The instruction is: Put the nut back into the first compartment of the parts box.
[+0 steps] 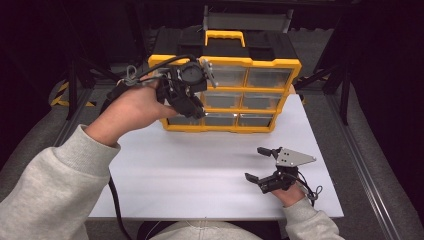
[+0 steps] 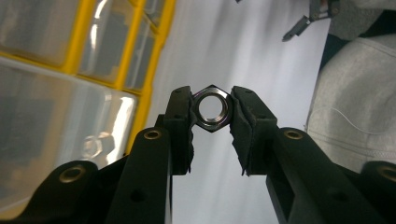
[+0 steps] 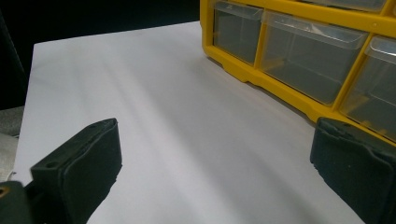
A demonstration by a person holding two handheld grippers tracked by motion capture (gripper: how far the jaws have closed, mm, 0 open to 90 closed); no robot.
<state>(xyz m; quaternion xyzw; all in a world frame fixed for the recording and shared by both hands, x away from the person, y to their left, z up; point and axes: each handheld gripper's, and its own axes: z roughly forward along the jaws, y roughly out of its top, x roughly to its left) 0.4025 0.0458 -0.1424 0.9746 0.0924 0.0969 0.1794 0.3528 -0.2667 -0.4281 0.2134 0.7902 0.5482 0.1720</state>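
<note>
A steel hex nut (image 2: pixel 212 108) is clamped between the tips of the left tool (image 2: pixel 212 112), its flats pressed by the two black pads and its threaded hole facing the left gripper view. In the high view the left tool (image 1: pixel 192 97) is held up in the air in front of the left drawers of a yellow organiser (image 1: pixel 280 67), well above the white bench (image 1: pixel 200 165). The organiser stands at the far side of the bench, with clear plastic drawers set in a yellow frame and a yellow handle on top. In the left gripper view, another nut (image 2: pixel 95 145) can be made out, blurred, behind one clear drawer front.

The right tool (image 1: pixel 260 164) is held low over the near right part of the bench, its jaws spread wide with nothing between them. In the right gripper view, its pads (image 3: pixel 81 170) frame bare bench, with the organiser's drawers (image 3: pixel 308 60) beyond.
</note>
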